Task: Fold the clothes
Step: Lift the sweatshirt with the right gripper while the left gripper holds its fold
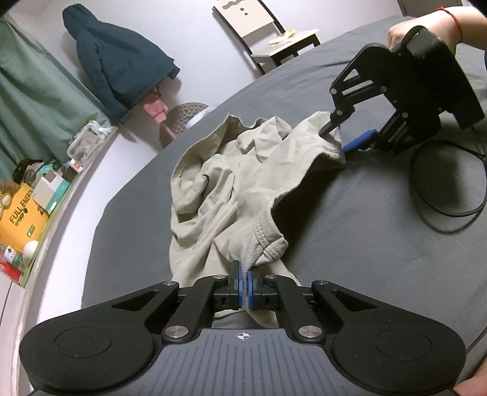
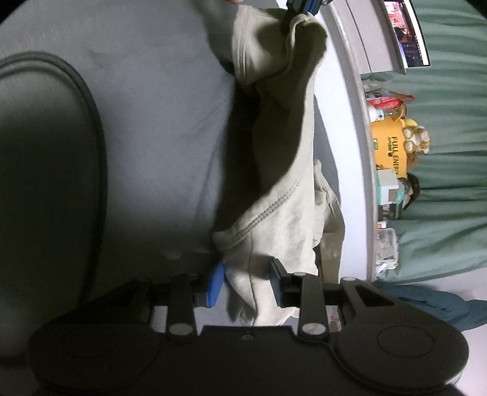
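A crumpled beige garment (image 1: 231, 182) lies on the dark grey bed (image 1: 350, 259). My left gripper (image 1: 245, 271) is shut on its ribbed near edge, which bunches between the blue pads. At the far right my right gripper (image 1: 341, 138) is held by a person's hand (image 1: 395, 30). Its jaws stand apart around the garment's raised far corner. In the right wrist view the beige garment (image 2: 289, 213) runs between the parted blue pads of the right gripper (image 2: 246, 274), and I see no firm pinch. The left gripper (image 2: 301, 9) holds the far end at the top.
A black cable (image 1: 426, 207) loops on the bed right of the garment. Left of the bed runs a white ledge with a yellow box (image 1: 21, 213) and clutter, before a green curtain (image 1: 36, 91). A dark teal jacket (image 1: 115, 61) hangs on the wall; a chair (image 1: 274, 36) stands behind.
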`<state>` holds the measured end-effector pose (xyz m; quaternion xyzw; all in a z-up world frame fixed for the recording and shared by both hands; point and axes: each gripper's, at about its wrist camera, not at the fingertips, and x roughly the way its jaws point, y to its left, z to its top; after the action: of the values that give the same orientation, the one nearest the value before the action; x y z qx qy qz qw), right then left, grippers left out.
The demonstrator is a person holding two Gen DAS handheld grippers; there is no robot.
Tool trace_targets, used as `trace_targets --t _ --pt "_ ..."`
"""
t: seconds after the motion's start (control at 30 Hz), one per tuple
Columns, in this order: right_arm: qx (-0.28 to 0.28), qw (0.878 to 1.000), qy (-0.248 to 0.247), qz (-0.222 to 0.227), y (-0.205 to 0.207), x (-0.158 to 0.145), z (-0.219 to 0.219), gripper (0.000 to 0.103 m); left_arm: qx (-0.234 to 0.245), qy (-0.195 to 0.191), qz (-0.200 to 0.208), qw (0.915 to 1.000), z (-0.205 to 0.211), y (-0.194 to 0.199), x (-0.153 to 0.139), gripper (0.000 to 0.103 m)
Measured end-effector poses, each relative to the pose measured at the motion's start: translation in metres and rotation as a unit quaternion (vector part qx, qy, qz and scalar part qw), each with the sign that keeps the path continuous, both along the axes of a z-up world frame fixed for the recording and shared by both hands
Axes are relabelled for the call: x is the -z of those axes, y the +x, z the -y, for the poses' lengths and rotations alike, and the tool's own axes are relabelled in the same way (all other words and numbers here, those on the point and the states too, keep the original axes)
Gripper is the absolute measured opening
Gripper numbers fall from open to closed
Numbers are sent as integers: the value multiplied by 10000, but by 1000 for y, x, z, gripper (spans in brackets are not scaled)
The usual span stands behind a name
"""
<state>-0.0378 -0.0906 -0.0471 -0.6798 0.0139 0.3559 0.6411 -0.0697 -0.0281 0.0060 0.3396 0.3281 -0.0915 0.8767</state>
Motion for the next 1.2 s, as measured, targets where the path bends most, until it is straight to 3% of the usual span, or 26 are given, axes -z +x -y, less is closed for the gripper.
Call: trace_targets --t 0.1,0.17,0.23,0.43,0.57,0.67,0.8,0.87,0.93,1.0,1.07,1.1,1.13,1.2 --pt "18 10000 45 -27 3 0 1 30 24 20 7 10000 1 0 0 3" --pt "27 9999 41 -108 4 -1 1 23 42 35 6 10000 2 0 0 3" --pt "48 9998 -5 -200 4 -1 0 9 41 60 13 10000 3 0 0 4" --pt "167 9997 173 -102 -2 -14 5 6 -109 276 184 9994 1 0 -1 4" --pt "424 9929 1099 173 -1 -41 3 4 -431 669 653 9947 -3 1 -7 4" --pt "568 9755 2075 458 0 -67 4 4 -691 1003 1288 9842 -5 0 -20 4" --pt "673 9386 3243 967 -4 -99 10 3 -684 1562 2283 9585 0 -8 -47 4" --pt "598 9177 3681 1368 -11 -115 13 3 -573 1848 2800 9403 5 -13 -66 4" --pt "491 8918 4108 1833 -21 -136 18 3 -481 2197 3410 9127 12 -21 -93 4" --pt "430 8586 4528 2364 -33 -164 25 3 -431 2502 4063 8778 20 -31 -120 4" --pt "381 8165 4939 2965 -50 -194 34 3 -375 2624 4728 8403 30 -45 -146 4" --pt "310 7965 5106 3223 -60 -207 40 3 -328 2612 4987 8258 35 -53 -159 4" --pt "219 7818 5222 3400 -71 -220 46 3 -285 2573 5084 8213 38 -56 -166 4" --pt "239 7765 5243 3488 -77 -233 51 3 -230 2493 5096 8232 41 -56 -175 4"
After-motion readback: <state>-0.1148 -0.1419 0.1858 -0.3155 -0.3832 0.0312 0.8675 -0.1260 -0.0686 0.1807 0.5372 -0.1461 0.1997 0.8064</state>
